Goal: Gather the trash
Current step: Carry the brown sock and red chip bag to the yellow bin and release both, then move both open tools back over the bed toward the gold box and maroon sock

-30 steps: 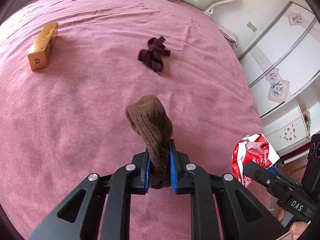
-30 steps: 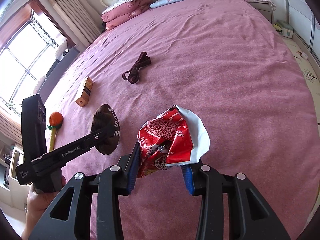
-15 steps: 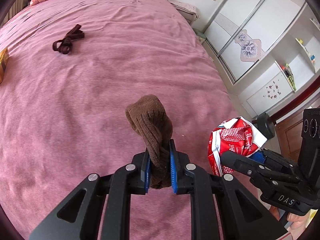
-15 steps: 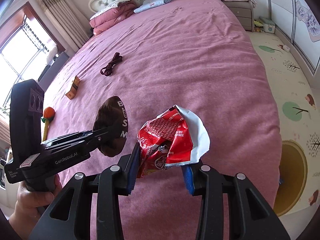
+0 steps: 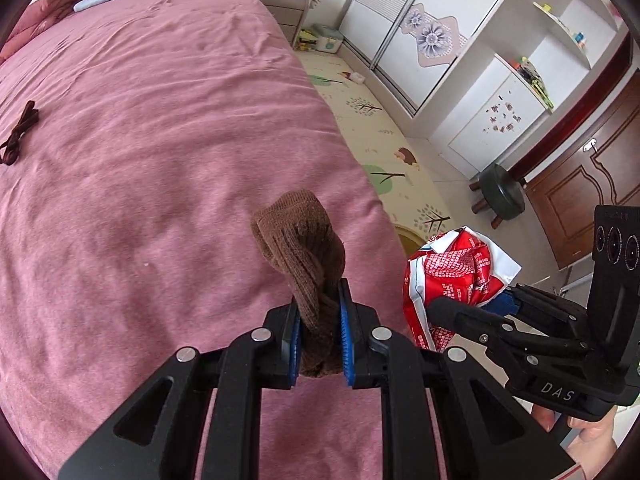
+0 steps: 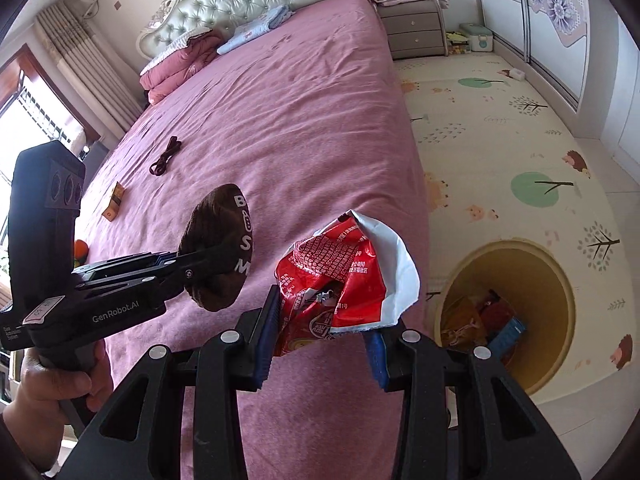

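Sock (image 5: 304, 256), brown, is clamped between the jaws of the left gripper (image 5: 320, 344) over the pink bed (image 5: 160, 160)'s edge in the left wrist view, with the right gripper (image 5: 472, 304) beside it pinching a crumpled red wrapper (image 5: 452, 272); no bin shows here. Right wrist view adds the yellow bin (image 6: 556, 280) on the floor mat just past the bed, probably already holding trash, so carry both loads over its mouth and let go only when centred above it.
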Available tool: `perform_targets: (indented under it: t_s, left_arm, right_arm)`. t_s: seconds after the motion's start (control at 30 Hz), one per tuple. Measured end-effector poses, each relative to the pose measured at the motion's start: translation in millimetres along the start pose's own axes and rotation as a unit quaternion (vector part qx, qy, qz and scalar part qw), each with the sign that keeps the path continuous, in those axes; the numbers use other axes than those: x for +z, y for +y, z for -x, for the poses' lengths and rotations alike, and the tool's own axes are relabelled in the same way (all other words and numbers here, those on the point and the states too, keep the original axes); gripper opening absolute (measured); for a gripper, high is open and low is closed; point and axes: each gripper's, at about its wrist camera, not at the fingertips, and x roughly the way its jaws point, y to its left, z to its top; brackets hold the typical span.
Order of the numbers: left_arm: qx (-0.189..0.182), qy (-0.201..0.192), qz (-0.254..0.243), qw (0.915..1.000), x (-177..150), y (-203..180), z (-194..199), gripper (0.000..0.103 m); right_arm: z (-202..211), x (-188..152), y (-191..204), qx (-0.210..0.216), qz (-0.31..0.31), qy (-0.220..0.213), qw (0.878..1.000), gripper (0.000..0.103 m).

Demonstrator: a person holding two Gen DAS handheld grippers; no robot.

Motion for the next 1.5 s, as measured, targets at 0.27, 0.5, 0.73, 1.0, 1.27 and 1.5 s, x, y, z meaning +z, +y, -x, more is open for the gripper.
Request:
perform_targets:
  t_s: [0.27, 0.5, 0.73, 1.0, 1.27, 1.5]
  left_arm:
    - [-0.031, 0.029, -0.054, 0.9977, 9.1, -70.3, -36.5, 0.016]
    - [-0.062, 0.069, -0.071, 0.9932, 13.0, -113.3, -76.8, 0.016]
    - [-0.073, 0.094, -0.106, 0.9873, 16.0, -149.1, -106.9, 0.016]
    - [-0.064, 0.101, -0.152, 0.9812, 16.0, -177.7, -133.9, 0.064]
    - [-0.037, 0.120, -0.144, 0.9817, 8.9, -165.3, -145.8, 0.078]
    - [-0.036, 0.095, -0.139, 0.9851, 10.9, -157.8, -125.6, 0.079]
  right_arm:
    - [34.4, -12.5, -60.2, -0.024, -0.041, -0.022, 0.999, 0.038]
    - [51.8, -24.3, -118.9, -0.042, -0.094, -0.029, 0.994, 0.038]
    - [60.5, -33.5, -160.0, -0.061, -0.127, -0.035, 0.989, 0.038]
    - [64.0, -35.6, -192.4, -0.100, -0.156, -0.048, 0.981, 0.057]
    - [65.3, -41.7, -218.6, -0.106, -0.191, -0.048, 0.975, 0.057]
    - [62.1, -36.9, -193.9, -0.091, -0.179, -0.040, 0.979, 0.058]
